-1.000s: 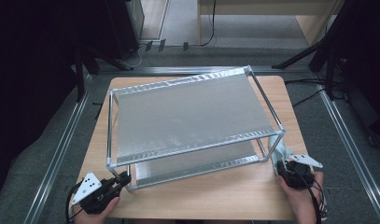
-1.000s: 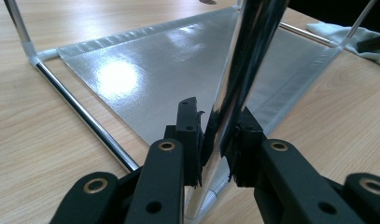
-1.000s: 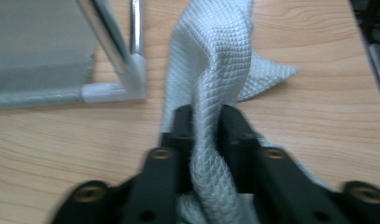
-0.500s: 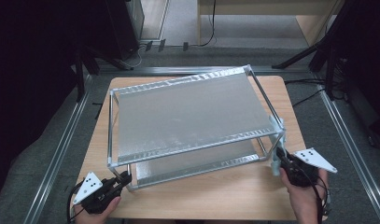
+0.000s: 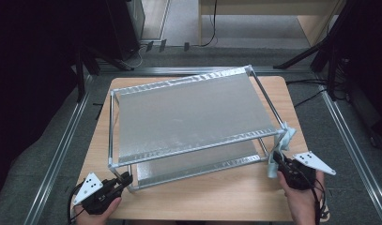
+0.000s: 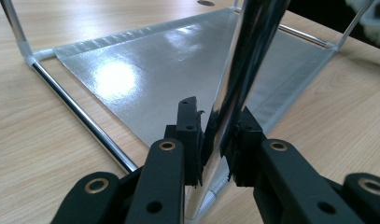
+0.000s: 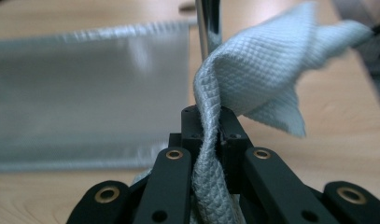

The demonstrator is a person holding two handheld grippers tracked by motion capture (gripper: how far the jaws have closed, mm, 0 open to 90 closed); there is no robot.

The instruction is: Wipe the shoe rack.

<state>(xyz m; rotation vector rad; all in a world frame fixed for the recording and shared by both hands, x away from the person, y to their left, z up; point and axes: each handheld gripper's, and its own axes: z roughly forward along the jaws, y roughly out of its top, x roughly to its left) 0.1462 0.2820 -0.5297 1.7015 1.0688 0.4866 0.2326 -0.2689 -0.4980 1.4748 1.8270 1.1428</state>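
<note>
The right gripper [image 5: 281, 165] pinches a pale blue cloth [image 7: 253, 79] against the rack's front-right upright post [image 7: 207, 28], which rises at twelve o'clock from its jaws. The left gripper [image 5: 123, 180] clamps the front-left post [image 6: 243, 70], steadying the two-shelf rack [image 5: 188, 117].

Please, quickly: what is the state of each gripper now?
Left gripper: closed on the rack's metal post.
Right gripper: closed on the blue cloth.

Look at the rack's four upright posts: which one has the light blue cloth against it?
The near right post, by the right gripper, which is shut on the cloth. The left gripper clamps the near left post, which is bare, as are the two far posts.
</note>
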